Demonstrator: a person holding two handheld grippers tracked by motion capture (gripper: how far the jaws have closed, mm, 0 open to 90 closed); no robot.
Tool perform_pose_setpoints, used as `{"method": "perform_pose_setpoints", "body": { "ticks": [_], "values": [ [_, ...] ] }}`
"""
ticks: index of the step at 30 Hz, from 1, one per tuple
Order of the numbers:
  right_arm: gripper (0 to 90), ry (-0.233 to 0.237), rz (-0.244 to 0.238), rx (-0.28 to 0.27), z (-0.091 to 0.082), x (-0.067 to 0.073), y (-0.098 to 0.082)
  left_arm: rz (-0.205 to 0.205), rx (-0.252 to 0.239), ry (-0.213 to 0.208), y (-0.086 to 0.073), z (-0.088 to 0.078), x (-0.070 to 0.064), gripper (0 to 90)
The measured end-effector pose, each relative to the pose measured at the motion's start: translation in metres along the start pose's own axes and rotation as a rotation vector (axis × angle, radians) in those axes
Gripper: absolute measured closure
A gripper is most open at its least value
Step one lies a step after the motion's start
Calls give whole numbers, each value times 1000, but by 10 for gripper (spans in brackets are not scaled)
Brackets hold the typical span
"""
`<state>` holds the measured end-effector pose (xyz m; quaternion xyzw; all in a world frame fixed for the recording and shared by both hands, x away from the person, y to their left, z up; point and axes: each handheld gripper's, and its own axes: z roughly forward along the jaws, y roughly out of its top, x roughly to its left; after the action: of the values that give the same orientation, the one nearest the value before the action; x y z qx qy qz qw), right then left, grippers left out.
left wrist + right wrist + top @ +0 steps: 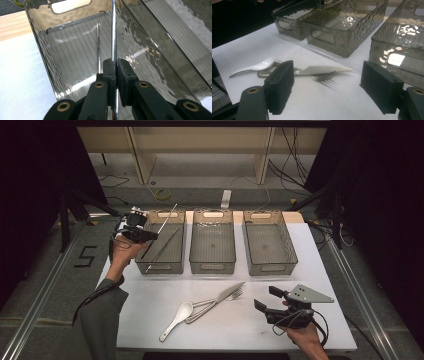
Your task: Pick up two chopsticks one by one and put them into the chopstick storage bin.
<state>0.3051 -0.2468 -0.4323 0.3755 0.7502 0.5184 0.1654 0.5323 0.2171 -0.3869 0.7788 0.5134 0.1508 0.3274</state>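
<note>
- Three smoky clear plastic bins sit in a row on the white surface (pixel 320 270); the left bin (pixel 161 262) is my landmark.
- My left tongs (pixel 116 65) are clamped on a thin metal chopstick (pixel 113 30) above that bin; another chopstick (pixel 98 47) lies inside.
- My right tongs (pixel 327 87) are spread apart, well right of it.
- A white ceramic spoon (pixel 176 320), metal knife (pixel 226 296) and fork (pixel 237 293) lie nearer me.

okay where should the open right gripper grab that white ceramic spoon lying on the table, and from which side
Probably the white ceramic spoon's bare handle, from above, jaws across it. It runs toward the table's near edge, away from the metal knife and fork beside the bowl. The right gripper is open.
</note>
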Motion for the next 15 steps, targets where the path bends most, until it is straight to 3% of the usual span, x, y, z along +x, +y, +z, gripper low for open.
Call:
{"method": "perform_pose_setpoints", "body": {
  "ticks": [15],
  "values": [
    [276,2,0,0,0,0,0,-5,11,20,-2,11,4,839]
  ]
}}
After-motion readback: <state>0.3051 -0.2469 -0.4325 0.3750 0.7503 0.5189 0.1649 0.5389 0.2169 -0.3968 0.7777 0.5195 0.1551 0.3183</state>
